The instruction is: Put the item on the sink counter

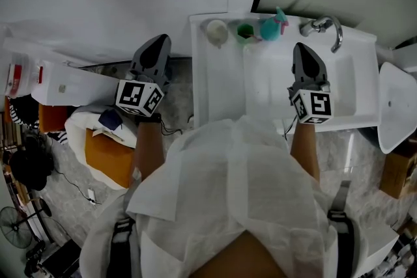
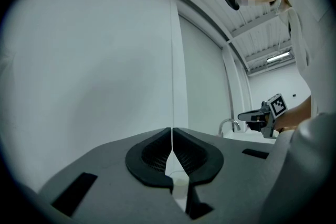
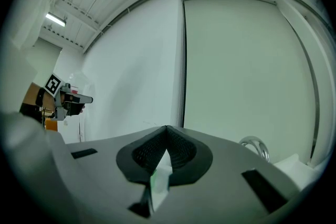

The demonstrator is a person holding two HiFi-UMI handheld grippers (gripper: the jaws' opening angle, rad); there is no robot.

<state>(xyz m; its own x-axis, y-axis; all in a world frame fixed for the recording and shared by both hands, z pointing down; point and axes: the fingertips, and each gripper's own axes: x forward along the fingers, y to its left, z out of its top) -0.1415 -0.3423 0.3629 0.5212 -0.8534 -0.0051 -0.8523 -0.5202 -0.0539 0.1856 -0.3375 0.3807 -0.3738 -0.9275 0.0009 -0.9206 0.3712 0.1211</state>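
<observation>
On the back ledge of the white sink counter (image 1: 208,84) stand a white cup (image 1: 217,31), a green cup (image 1: 245,31) and a teal spray bottle (image 1: 273,26), left of the faucet (image 1: 322,26). My left gripper (image 1: 158,40) hangs over the floor just left of the counter, jaws shut and empty (image 2: 171,128). My right gripper (image 1: 301,47) is over the basin, near the faucet, with its jaws also shut on nothing (image 3: 166,127). Both grippers point at the wall. Each gripper view shows the other gripper off to its side.
A white toilet-like fixture (image 1: 397,104) stands right of the sink, with a cardboard box (image 1: 394,172) beside it. Left of me are a long white box (image 1: 62,84), an orange bag (image 1: 111,156), cables and a fan (image 1: 16,228) on the floor.
</observation>
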